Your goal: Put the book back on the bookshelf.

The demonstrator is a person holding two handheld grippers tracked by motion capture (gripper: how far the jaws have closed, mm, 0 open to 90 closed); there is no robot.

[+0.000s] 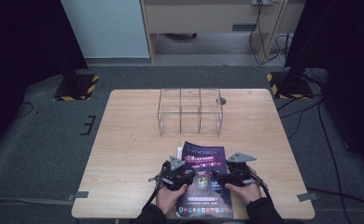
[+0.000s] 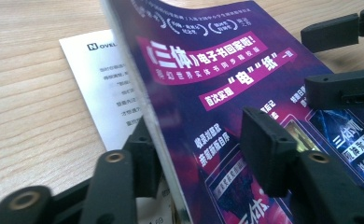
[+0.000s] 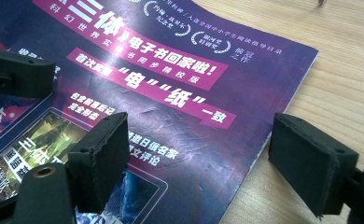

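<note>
A purple magazine (image 1: 204,179) lies at the near edge of the wooden counter (image 1: 124,140), over a white sheet (image 2: 105,88). The left hand-held gripper (image 2: 194,149) has its jaws apart around the magazine's raised left edge. The right hand-held gripper (image 3: 194,154) straddles its right edge, jaws wide apart. A clear acrylic organizer (image 1: 190,111) stands farther away.

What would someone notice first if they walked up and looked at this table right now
The purple magazine with bright Chinese lettering stands out, lying at the table's near edge with a white printed sheet under its left side. Both grippers frame it: the left gripper straddles its left edge with open jaws, and the right gripper spans its right edge, also open. Farther back, mid-table, stands an empty clear acrylic organizer.
</note>
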